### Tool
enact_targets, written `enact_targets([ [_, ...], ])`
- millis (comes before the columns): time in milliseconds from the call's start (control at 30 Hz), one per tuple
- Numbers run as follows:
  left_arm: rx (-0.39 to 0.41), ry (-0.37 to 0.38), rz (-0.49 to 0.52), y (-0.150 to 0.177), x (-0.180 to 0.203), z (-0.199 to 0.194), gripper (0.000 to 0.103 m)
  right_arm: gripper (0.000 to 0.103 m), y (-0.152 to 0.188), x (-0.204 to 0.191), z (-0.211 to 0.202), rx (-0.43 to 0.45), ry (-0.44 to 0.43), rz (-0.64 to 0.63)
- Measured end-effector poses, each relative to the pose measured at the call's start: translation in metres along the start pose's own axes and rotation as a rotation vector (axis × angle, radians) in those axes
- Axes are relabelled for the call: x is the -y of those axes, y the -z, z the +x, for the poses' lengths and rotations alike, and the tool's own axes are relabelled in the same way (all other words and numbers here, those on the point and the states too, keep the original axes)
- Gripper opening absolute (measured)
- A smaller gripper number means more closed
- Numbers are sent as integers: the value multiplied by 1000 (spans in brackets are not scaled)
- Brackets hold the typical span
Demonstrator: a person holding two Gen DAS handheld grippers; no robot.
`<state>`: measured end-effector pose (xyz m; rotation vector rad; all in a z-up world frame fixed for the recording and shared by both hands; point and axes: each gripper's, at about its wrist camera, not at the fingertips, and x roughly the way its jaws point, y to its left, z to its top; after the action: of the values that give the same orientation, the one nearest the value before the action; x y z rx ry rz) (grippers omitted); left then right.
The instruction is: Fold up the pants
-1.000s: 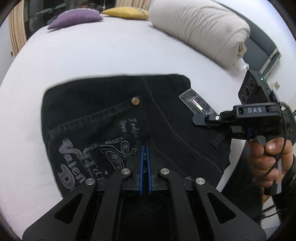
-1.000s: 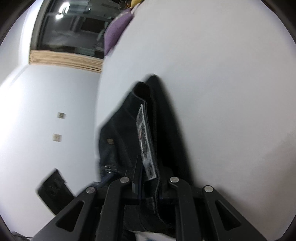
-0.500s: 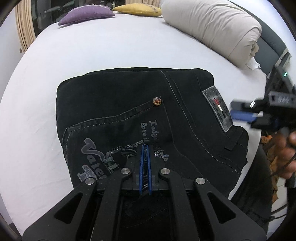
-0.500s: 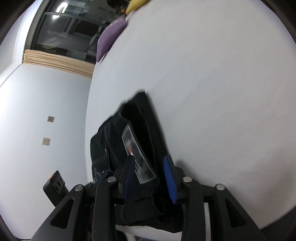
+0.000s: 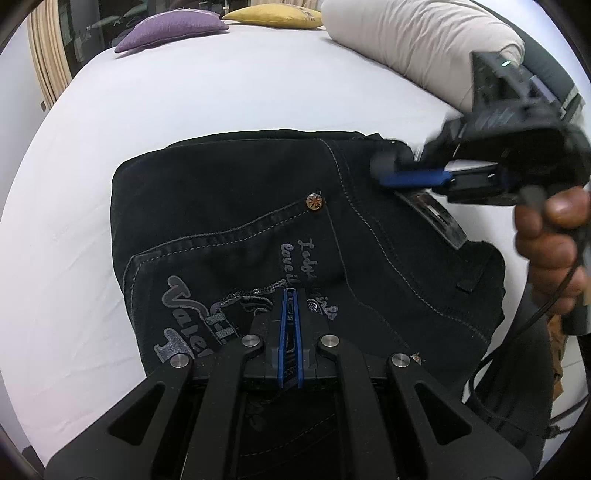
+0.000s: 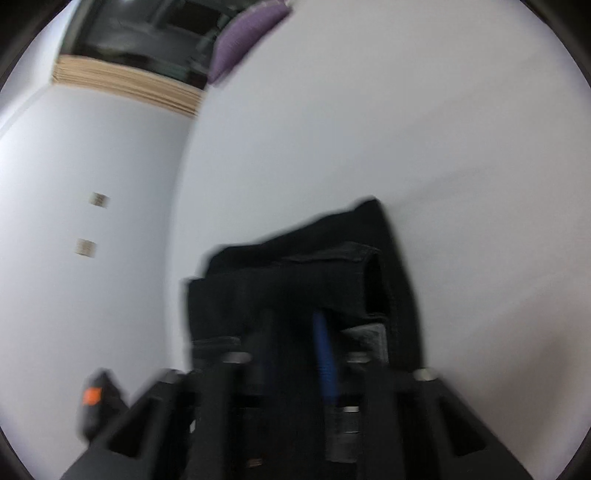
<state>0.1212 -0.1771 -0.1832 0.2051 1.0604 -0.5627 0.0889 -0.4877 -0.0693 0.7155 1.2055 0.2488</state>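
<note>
Black pants (image 5: 258, 229) lay folded into a compact block on the white bed (image 5: 207, 92), toward the near edge; the printed back pocket faced up, with a copper rivet (image 5: 315, 202) near centre. The left gripper (image 5: 290, 332) sat low at 6 o'clock over the pocket lettering, its blue pads pressed together with only a sliver between them; whether cloth was pinched there could not be told. The right gripper (image 5: 410, 177) came in from 3 o'clock, blurred, over the waistband corner beside the pants' label patch (image 5: 436, 218), which it partly covered; one blue finger (image 6: 325, 354) showed in the right wrist view, the other lost in blur against the dark cloth, so its state could not be told. The right hand (image 5: 554, 236) gripped its handle at the frame edge. Well beyond the pants, at 11 to 12 o'clock, lay a purple cushion (image 5: 170, 27) and a yellow cushion (image 5: 273, 16); a rolled beige duvet (image 5: 417, 40) filled 1 o'clock.
</note>
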Motion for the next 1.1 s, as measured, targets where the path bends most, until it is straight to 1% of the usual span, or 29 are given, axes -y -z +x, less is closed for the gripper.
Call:
enact_targets([
  [67, 3, 2, 1, 1, 3, 1, 3, 3, 4, 7, -2, 11, -21, 15],
  [100, 3, 1, 3, 3, 4, 2, 3, 0, 7, 12, -4, 12, -35, 28],
  [267, 5, -5, 5, 6, 9, 2, 3, 0, 26, 23, -12, 14, -49, 36],
  [333, 6, -6, 4, 7, 10, 2, 3, 0, 37, 23, -17, 2, -38, 28],
  [467, 9, -11, 5, 8, 12, -1, 3, 0, 62, 19, -28, -17, 10, 5],
  [633, 8, -19, -5, 12, 13, -7, 3, 0, 90, 22, -41, -20, 22, 13],
  [700, 27, -13, -31, 12, 9, -16, 3, 0, 93, 26, -42, -13, 11, 26],
  [767, 57, -45, -49, 7, 0, -23, 3, 0, 94, 29, -41, -7, 4, 41],
  [867, 59, -61, -106, -2, -22, -19, 3, 0, 93, 27, -41, -9, 20, 27],
  [933, 37, -74, -77, 1, -19, -14, 3, 0, 92, 29, -42, -10, 18, 30],
  [967, 40, -86, -48, 8, -12, -14, 3, 0, 92, 29, -43, -8, 16, 31],
  [1000, 41, -87, -30, 14, -6, -16, 3, 0, 94, 28, -45, -4, 20, 25],
  [1033, 36, -71, -19, 23, 0, -18, 3, 0, 95, 27, -48, 1, 27, 9],
  [1067, 33, -58, -1, 35, 7, -22, 3, 8, 96, 22, -52, 9, 31, -8],
  [1100, 32, -53, 17, 42, 12, -26, 3, 29, 97, 19, -57, 21, 32, -26],
])
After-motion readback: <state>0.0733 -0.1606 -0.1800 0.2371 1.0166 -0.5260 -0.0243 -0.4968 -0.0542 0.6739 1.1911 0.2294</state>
